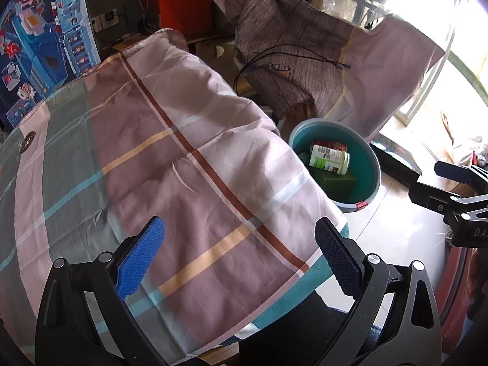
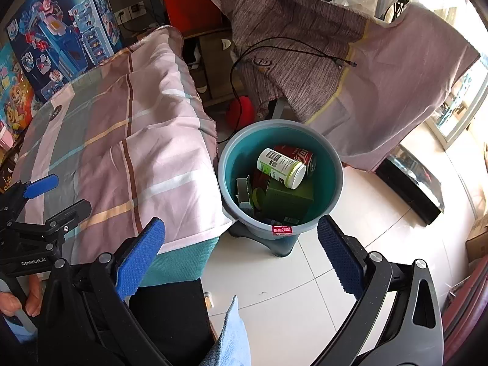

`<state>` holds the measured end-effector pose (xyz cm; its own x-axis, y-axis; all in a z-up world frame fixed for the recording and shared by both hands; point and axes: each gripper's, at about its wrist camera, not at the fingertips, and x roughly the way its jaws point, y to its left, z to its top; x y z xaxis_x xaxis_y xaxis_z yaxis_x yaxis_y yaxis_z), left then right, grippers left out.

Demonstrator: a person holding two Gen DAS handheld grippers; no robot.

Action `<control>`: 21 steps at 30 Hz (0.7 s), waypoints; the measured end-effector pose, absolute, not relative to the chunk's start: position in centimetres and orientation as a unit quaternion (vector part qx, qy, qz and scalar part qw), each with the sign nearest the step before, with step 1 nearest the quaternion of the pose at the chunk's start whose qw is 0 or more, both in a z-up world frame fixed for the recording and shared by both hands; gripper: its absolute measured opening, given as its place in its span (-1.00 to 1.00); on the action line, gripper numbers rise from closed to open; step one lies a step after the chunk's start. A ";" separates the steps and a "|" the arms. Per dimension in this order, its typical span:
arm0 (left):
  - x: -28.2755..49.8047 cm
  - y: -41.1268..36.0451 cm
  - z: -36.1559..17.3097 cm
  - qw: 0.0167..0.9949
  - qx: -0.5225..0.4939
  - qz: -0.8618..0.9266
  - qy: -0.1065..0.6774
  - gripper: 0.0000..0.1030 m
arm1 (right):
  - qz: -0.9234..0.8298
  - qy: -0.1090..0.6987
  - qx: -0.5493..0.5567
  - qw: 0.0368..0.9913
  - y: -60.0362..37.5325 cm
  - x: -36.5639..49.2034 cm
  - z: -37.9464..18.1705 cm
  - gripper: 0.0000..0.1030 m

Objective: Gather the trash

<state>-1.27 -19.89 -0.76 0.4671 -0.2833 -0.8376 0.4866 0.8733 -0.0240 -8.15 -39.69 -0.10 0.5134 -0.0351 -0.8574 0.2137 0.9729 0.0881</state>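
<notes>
Left wrist view: left gripper [image 1: 239, 256] spread wide, empty, over plaid cloth [image 1: 170, 164]; bin [image 1: 373, 164] partly hidden. Right wrist view: right gripper [image 2: 241, 254] wide, empty; bin holds white bottle [image 2: 280, 167], red can [image 2: 300, 155], green box [image 2: 289, 198].

Strong daylight pours in from the window [image 1: 439, 30] at two o'clock, blowing the glass out to white glare in the left wrist view. The floor tiles [image 2: 350, 210] shine pale and washed out at four o'clock. The checked cloth [image 1: 170, 164] is evenly lit, with soft shadows in its folds. Both views bend sharply toward the rim, where corners go black. The centre is crisp; the nearest gripper parts at six o'clock look slightly soft.
</notes>
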 end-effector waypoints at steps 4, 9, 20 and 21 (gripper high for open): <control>-1.2 -19.8 -1.2 0.849 0.108 -0.225 0.466 0.92 | -0.071 0.490 0.092 0.864 -39.6 -8.1 -0.3 0.87; -1.2 -19.8 -1.4 0.849 0.105 -0.227 0.465 0.92 | -0.073 0.491 0.095 0.863 -39.7 -8.0 -0.7 0.87; -1.2 -19.7 -1.8 0.850 0.107 -0.219 0.467 0.92 | -0.081 0.491 0.098 0.862 -40.0 -7.9 -0.9 0.87; -1.2 -19.7 -1.8 0.850 0.107 -0.218 0.467 0.92 | -0.082 0.491 0.098 0.862 -40.0 -7.9 -0.9 0.87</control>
<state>-1.20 -19.67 -1.81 0.4696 -0.2705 -0.8404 0.4707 0.8820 -0.0209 -7.88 -39.97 -0.92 0.5047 -0.0452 -0.8621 0.2369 0.9675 0.0880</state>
